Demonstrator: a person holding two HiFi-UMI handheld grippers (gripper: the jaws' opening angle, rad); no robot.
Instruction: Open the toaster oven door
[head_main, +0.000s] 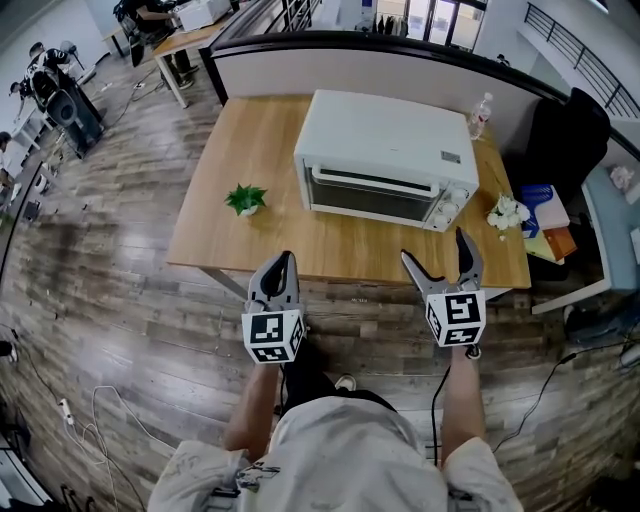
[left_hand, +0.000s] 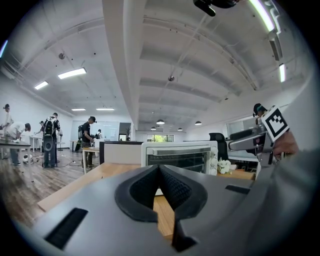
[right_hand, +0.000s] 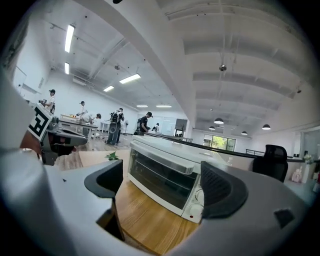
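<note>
Item: white toaster oven (head_main: 385, 160), standing on a wooden desk (head_main: 220, 245), toward its back and right half. Its glass door (head_main: 372, 193) is shut and upright, with the handle bar running along its top edge; round knobs (head_main: 447, 205) sit in a column at the right end of the oven's front. Left of the oven, well apart from it: a small green potted plant (head_main: 246, 199). Just off the oven's right front corner: a bunch of white flowers (head_main: 508, 211). Behind the oven's right rear corner: a clear water bottle (head_main: 481, 115), upright. Beyond that, off the desk: a black chair (head_main: 570, 135). Left gripper (head_main: 283, 262): held in front of the oven at the desk's near edge, well short of the door, jaws pressed together with nothing between them. Right gripper (head_main: 436, 250): held in front of the oven's knob end, also apart from it, jaws spread wide and empty, with the oven's front seen through the gap.
</note>
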